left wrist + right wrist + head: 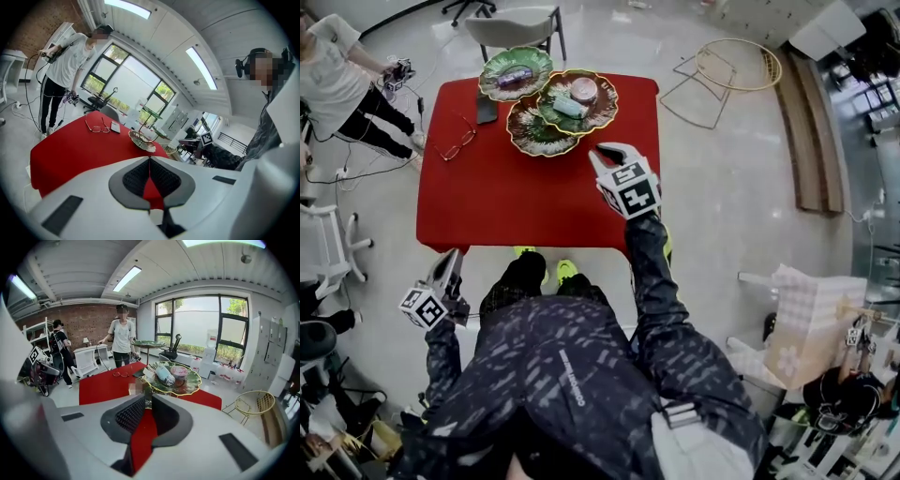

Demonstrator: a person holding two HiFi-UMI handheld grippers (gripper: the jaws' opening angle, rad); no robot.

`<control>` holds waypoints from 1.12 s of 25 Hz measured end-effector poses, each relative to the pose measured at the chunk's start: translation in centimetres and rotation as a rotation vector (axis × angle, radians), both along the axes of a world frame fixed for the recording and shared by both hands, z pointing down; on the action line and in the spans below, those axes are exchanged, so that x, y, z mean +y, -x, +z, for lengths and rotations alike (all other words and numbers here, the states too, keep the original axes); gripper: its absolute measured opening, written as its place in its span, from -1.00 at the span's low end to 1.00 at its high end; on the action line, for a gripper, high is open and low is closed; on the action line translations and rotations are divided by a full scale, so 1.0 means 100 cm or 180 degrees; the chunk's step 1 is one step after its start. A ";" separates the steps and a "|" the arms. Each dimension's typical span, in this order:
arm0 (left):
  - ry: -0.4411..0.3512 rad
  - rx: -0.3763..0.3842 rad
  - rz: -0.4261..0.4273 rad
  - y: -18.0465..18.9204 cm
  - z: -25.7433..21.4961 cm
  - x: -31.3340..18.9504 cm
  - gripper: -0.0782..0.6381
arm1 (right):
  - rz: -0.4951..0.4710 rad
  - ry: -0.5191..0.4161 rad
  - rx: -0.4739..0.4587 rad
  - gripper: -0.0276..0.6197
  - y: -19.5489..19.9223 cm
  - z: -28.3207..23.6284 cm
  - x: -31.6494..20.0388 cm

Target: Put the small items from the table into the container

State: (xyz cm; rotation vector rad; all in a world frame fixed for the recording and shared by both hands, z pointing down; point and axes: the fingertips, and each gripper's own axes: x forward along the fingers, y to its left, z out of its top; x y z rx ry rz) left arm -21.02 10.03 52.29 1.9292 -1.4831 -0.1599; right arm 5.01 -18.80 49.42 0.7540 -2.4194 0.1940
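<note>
While left gripper (150, 160) is closed, right gripper (146, 398) barely apart, empty, leaf dish (190, 384) holding bottle (164, 375), pink tub (179, 371)

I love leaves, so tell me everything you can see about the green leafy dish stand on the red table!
The dish stand has three green, leaf-shaped dishes with golden rims, glossy like pottery, carried at different heights on a thin metal frame. It stands upright on the far part of the red table. One dish holds a pink tub and a pale roll; another holds something dark.
</note>
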 end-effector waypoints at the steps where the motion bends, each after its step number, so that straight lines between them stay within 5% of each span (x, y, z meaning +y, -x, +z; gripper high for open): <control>1: 0.0009 -0.0007 -0.0001 0.000 0.000 0.004 -0.75 | 0.0002 0.0002 -0.0023 -0.76 0.000 0.000 0.005; 12: -0.0055 0.0060 0.0192 -0.013 -0.001 0.021 -0.75 | 0.0013 0.0009 -0.0227 -0.80 0.012 -0.003 0.054; 28: -0.0413 -0.0204 0.1032 -0.069 -0.029 0.092 -0.75 | 0.0028 0.0104 -0.0468 -0.81 0.029 -0.026 0.198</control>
